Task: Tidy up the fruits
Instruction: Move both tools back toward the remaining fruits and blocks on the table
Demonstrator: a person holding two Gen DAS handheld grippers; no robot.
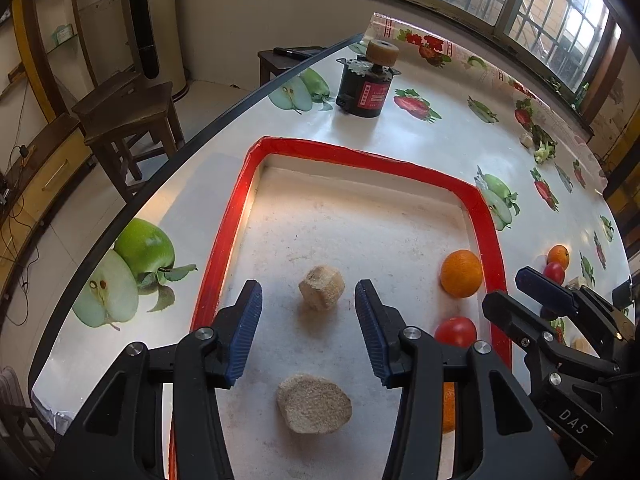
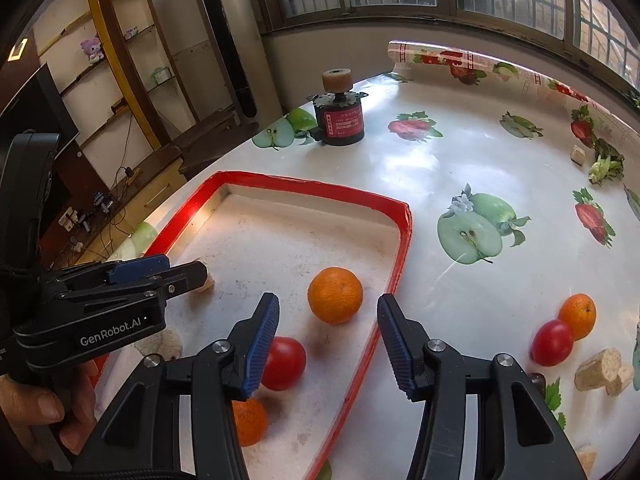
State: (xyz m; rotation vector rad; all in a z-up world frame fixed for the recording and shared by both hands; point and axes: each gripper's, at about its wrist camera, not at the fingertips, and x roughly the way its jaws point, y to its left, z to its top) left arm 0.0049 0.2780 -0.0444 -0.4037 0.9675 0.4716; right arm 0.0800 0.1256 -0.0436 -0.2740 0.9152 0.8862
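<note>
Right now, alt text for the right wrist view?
The open right gripper hovers over a red-rimmed tray holding two oranges and a tomato. The left gripper reaches in from the left, over beige blocks. More fruit and blocks lie on the fruit-print tablecloth to the right.

Oranges [image 2: 335,295] and tomato [image 2: 283,363] in tray [image 2: 402,248]

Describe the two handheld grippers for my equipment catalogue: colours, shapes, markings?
Both the left gripper and right gripper are black plastic, with silver pivot bolts and ribbed blue pads on the jaws. White "GenRobot.AI" lettering runs along the left one's side; the right's reads "DAS".
</note>
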